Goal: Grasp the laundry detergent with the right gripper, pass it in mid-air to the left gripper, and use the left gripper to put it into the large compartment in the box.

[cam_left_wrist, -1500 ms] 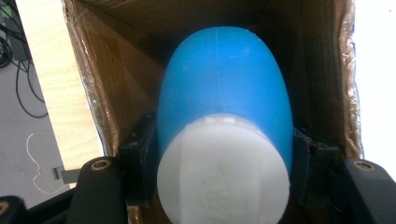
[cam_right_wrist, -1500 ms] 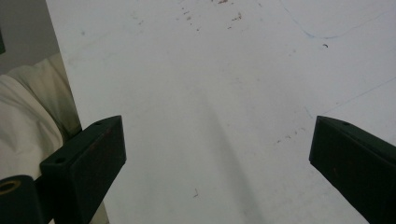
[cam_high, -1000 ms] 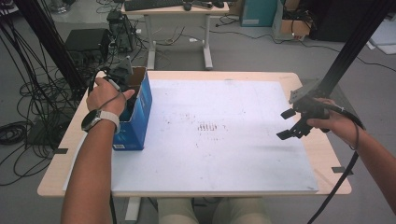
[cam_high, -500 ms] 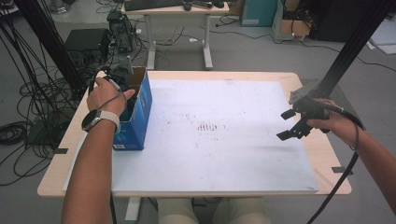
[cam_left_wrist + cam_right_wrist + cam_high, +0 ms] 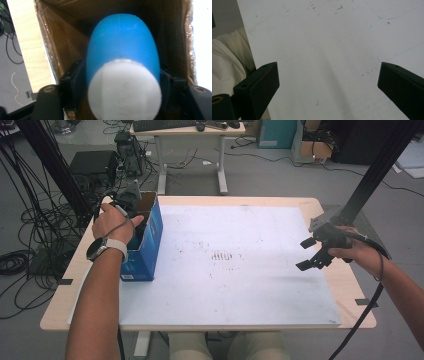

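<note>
A blue bottle with a white cap lies inside an open blue cardboard box at the table's left edge. My left gripper reaches down into the box. Its jaws have just been opening, and they flank the bottle near the cap with a slight gap on each side. In the high view the hand hides the left gripper tips. Over the white sheet at the right, my right gripper hovers open with nothing between its jaws, also visible as the right gripper in its own view.
A white sheet covers most of the wooden table. The person's lap sits at the near edge. Cables, black frame posts and a second desk stand beyond and to the left of the table.
</note>
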Available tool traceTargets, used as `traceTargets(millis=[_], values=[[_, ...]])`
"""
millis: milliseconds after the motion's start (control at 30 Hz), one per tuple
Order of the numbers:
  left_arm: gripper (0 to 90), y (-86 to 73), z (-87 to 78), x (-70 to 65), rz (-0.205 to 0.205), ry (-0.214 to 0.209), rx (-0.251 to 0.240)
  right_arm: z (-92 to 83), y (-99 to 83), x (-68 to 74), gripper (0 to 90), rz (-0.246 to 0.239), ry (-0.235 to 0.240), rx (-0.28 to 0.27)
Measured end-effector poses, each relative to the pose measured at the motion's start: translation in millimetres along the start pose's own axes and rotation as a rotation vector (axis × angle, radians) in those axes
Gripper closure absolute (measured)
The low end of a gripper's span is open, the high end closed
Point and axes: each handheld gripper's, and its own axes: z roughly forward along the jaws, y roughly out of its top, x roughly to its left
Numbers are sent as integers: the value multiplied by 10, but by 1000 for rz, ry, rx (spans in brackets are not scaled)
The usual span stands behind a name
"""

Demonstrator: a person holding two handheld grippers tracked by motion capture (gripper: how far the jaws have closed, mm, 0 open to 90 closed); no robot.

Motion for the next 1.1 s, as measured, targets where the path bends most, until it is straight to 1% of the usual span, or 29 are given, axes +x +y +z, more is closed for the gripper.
traceTargets(millis=[167, 200, 233, 267, 300, 333, 400, 467, 533, 600, 667, 733, 800, 833, 967, 1000, 1033, 1067, 1100], values=[[314, -13, 26, 12, 1, -5, 2, 4, -2, 1, 37, 4, -1, -2], [314, -13, 26, 12, 0, -9, 8, 16, 0, -13, 37, -16, 2, -15], [312, -18, 37, 12, 4, -8, 3, 12, 2, -15, 37, -21, 3, -8], [305, -17, 41, 14, 5, -14, 8, 6, 0, 1, 37, 3, 1, 2], [296, -16, 45, 15, 4, -16, 6, 16, 0, -16, 37, -17, 4, -6], [284, -14, 43, 13, 1, -15, 6, 9, -2, -4, 37, 3, 4, 6], [281, -14, 44, 21, -1, -21, 3, 14, -6, -4, 37, 2, 6, 4], [279, -15, 44, 25, 5, -21, 1, 15, -9, -3, 37, 4, 4, 4], [275, -12, 32, 28, 11, -28, 8, 13, -9, -3, 37, 3, 5, 5], [259, -14, 12, 35, 9, -14, -5, 8, -6, 1, 37, 5, 4, 6], [242, -17, -13, 48, 7, -28, -9, 9, -4, 3, 38, 2, 6, 7], [240, -25, -25, 48, 16, -38, -12, 14, -2, 8, 38, 0, 10, 7], [238, -38, -30, 52, 27, -37, -22, 19, -1, 10, 38, -3, 13, 9], [237, -39, -44, 58, 24, -45, -16, 21, -2, 12, 38, -2, 12, 8], [225, -53, -93, 78, 23, -56, -33, 21, -3, 22, 38, -2, 15, 14], [205, -54, -117, 75, 20, -56, -40, 17, -2, 23, 38, -3, 16, 14], [171, -55, -131, 66, 29, -48, -44, 13, -1, 25, 38, -4, 14, 13], [153, -55, -151, 59, 45, -38, -42, 9, 0, 29, 38, 1, 12, 11], [129, -55, -169, 52, 53, -33, -46, 6, 2, 32, 38, 1, 12, 10]])
